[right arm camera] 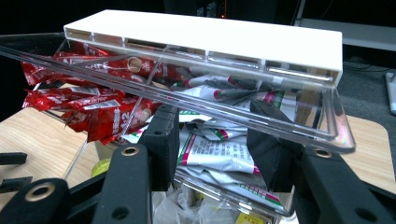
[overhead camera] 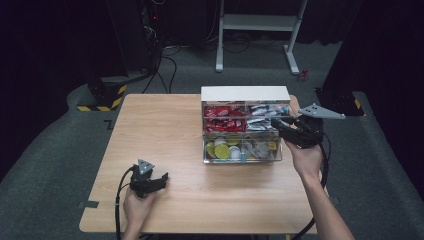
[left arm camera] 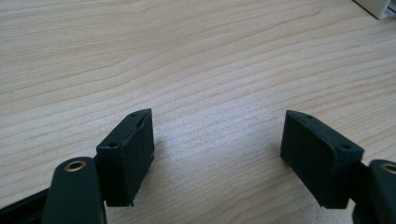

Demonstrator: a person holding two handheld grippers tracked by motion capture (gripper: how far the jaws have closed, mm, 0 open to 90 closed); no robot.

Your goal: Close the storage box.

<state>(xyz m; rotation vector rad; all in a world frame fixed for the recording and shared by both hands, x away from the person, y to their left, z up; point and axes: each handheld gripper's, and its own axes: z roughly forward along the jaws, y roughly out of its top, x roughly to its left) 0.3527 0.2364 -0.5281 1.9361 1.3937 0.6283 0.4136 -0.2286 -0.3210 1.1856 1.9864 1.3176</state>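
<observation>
Here the work centres on the clear drawer organiser [overhead camera: 245,93] with its white top, which stands toward the far right of the wooden table [overhead camera: 165,120]. The right gripper [overhead camera: 276,122] reaches into the organiser's middle tier from its right front corner. In the right gripper view its jaws sit under the clear front lip of the upper drawer [right arm camera: 261,119], drawn in on either side of a white-and-green sachet [right arm camera: 217,151]. I judge that they pinch it, though the contact of the pads is partly hidden by the crumpled wrappers. The low angle of the right gripper [right arm camera: 215,149] makes sense, since the tier above overhangs the sachets and leaves only a shallow slot. Any lift has to come outward, toward the person, before it can rise. The red packets [right arm camera: 93,112] fill the compartment on the other side of the organiser's divider and are not touched. The bottom drawer [overhead camera: 222,150], pulled out in front of the organiser, holds round yellow and green pods and narrows the exit path below. The left gripper [overhead camera: 162,177] rests on the table well to the front left of the organiser, parked out of the way. Its jaws are spread wide over bare wood with nothing between them [left arm camera: 217,144]. The table in front and to the left of the organiser is open, so there is room to set a sachet down.
</observation>
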